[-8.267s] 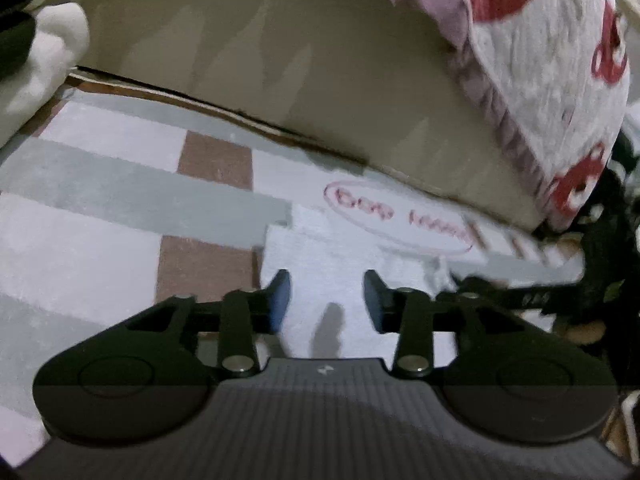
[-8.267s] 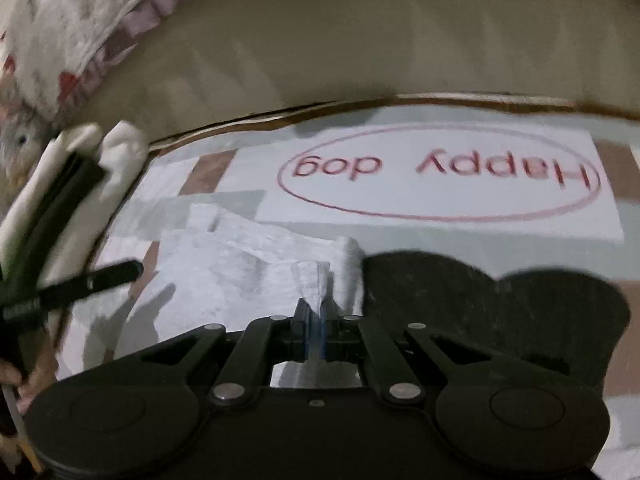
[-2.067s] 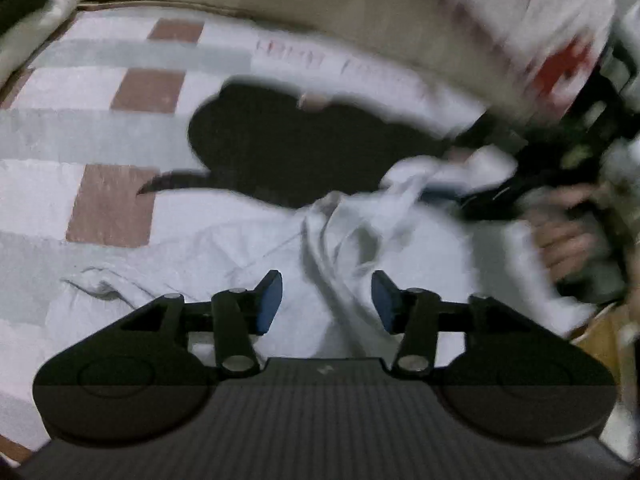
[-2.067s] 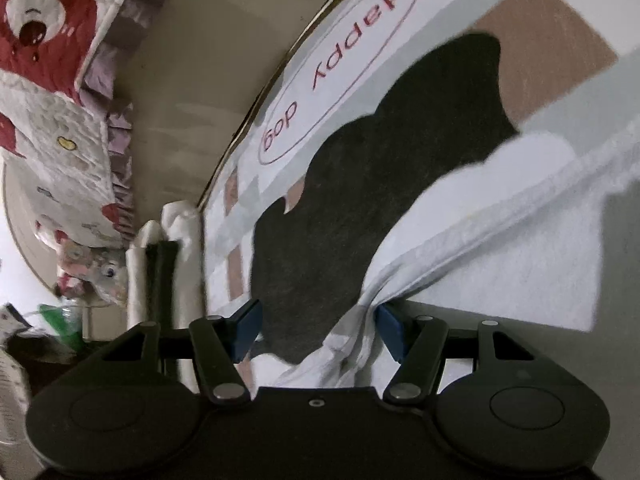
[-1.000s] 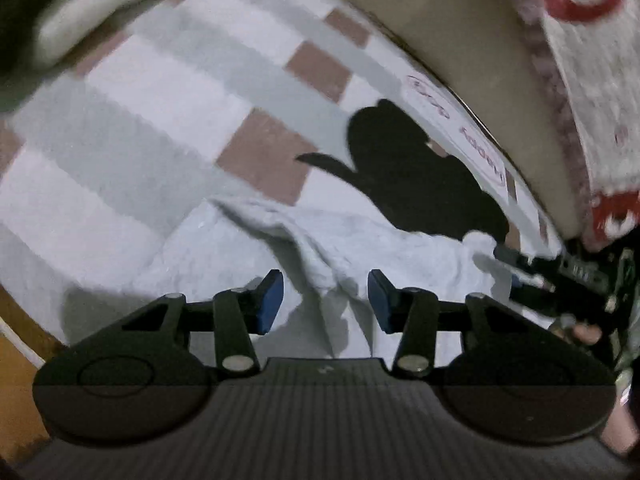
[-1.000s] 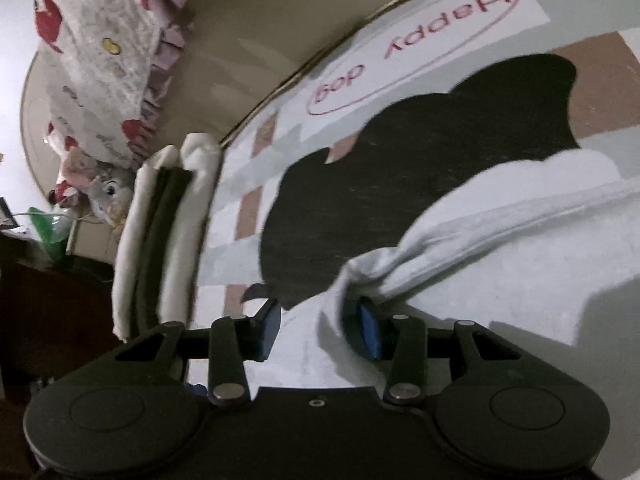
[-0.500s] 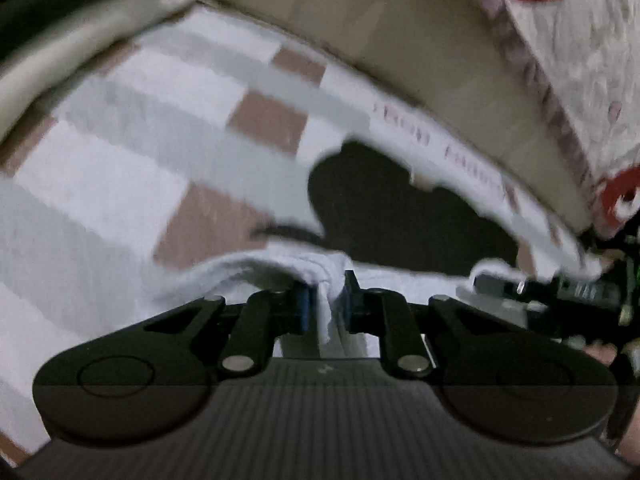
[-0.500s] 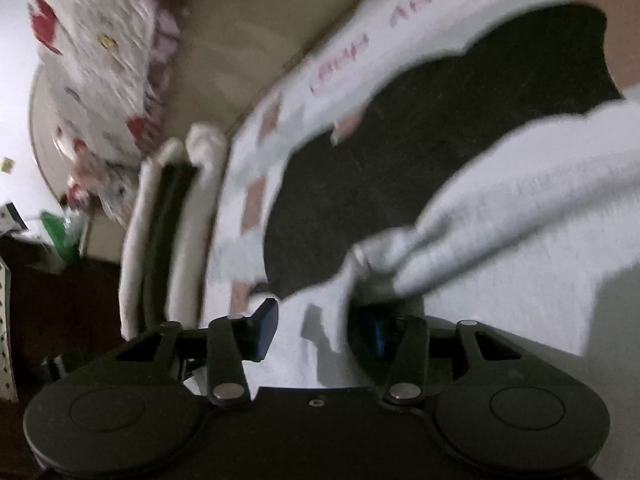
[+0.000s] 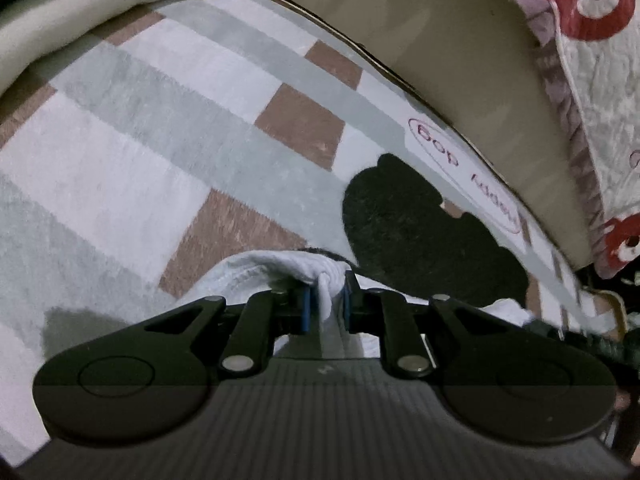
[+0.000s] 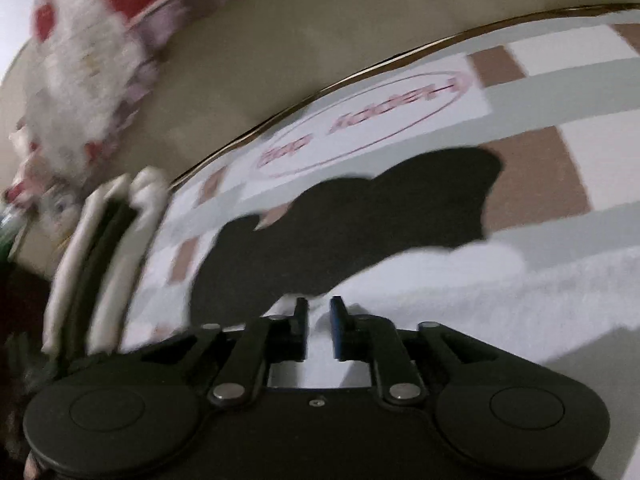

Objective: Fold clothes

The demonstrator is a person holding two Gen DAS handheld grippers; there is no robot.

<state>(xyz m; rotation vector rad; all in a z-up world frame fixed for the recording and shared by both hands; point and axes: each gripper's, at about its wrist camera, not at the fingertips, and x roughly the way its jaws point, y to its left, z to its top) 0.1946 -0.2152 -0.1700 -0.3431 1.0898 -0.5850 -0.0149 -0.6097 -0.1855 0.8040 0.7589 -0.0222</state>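
A: Currently listed, item one: white garment (image 9: 276,268), soft knit fabric, bunched and creased, lying on the checked mat (image 9: 132,152) of grey, white and brown squares. Location in the left wrist view: lower centre of the frame, just ahead of the fingers.

B: Entry for the left gripper (image 9: 325,300)?

A: Jaws drawn nearly together, clamped on a raised fold of the white garment; cloth fills the narrow gap between the blue pads.

B: And the right gripper (image 10: 319,312)?

A: Jaws close together, a slim gap left, white cloth (image 10: 460,280) showing in it. View is motion-blurred; whether the cloth is truly pinched cannot be told.

B: Orientation of the garment?

A: In the right wrist view its long axis runs from the lower centre out toward the right edge, as a thick rolled band. A dark shadow lies on the mat just above it.

B: Other items?

A: Oval red printed label (image 10: 360,128) on the mat, upper centre; folded cream pile (image 10: 104,248) at left; red-and-white patterned quilt (image 9: 592,40) at upper right of the left view.
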